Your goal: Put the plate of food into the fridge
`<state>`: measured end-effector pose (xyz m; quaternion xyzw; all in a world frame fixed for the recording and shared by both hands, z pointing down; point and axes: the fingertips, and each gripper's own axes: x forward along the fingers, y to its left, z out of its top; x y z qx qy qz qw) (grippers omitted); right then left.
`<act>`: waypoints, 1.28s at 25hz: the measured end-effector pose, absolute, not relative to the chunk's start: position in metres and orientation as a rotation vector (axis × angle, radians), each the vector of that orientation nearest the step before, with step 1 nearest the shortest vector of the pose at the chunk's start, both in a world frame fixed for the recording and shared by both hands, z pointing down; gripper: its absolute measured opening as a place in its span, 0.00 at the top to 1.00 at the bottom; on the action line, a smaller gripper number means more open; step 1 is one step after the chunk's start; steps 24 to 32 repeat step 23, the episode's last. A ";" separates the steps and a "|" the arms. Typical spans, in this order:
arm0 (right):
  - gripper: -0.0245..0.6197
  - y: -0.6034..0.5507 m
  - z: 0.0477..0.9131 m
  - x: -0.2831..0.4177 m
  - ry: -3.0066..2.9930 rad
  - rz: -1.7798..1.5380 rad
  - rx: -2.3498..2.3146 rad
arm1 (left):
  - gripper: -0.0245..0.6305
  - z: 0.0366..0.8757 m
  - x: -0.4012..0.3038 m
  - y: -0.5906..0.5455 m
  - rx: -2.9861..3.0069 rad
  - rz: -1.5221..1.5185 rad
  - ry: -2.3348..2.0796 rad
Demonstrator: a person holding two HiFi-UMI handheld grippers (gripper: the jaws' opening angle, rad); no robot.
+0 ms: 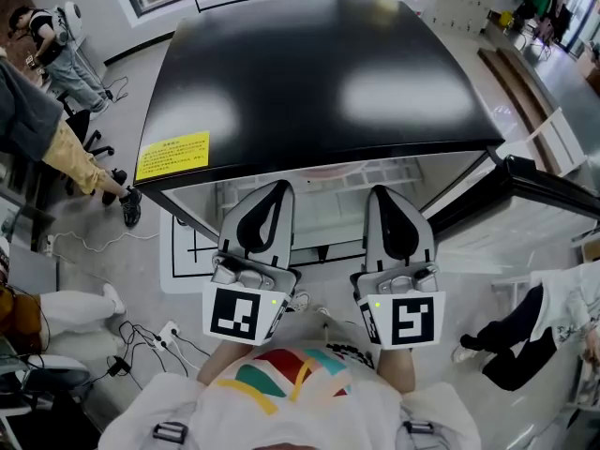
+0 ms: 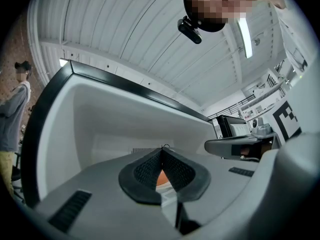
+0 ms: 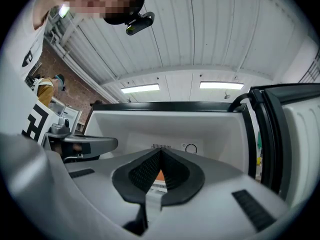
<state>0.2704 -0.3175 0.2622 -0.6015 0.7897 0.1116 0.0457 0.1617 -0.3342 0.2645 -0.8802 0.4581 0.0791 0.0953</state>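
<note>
A fridge with a glossy black top (image 1: pixel 309 73) stands in front of me, its door (image 1: pixel 548 204) swung open to the right. White shelves (image 1: pixel 328 204) show inside; I see no plate of food clearly in any view. My left gripper (image 1: pixel 278 187) (image 2: pixel 162 149) and right gripper (image 1: pixel 378 191) (image 3: pixel 160 150) are held side by side before the opening, both tilted up toward the fridge's white interior (image 3: pixel 175 129). Both are shut, tips touching, with nothing held. A small orange patch (image 2: pixel 161 178) shows behind the gap below each pair of tips; what it is I cannot tell.
A yellow label (image 1: pixel 172 155) sits on the fridge top's left front corner. People stand at the left (image 1: pixel 47 129) and a person's legs (image 1: pixel 516 345) at the right. Cables and a power strip (image 1: pixel 164 334) lie on the floor at my left.
</note>
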 end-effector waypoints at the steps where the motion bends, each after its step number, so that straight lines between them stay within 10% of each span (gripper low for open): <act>1: 0.96 -0.318 0.262 0.269 2.416 0.352 -1.840 | 0.95 0.264 0.163 -0.334 -2.609 0.234 1.354; 32: 0.96 -0.317 0.264 0.271 2.431 0.387 -1.856 | 0.95 0.261 0.171 -0.335 -2.617 0.250 1.331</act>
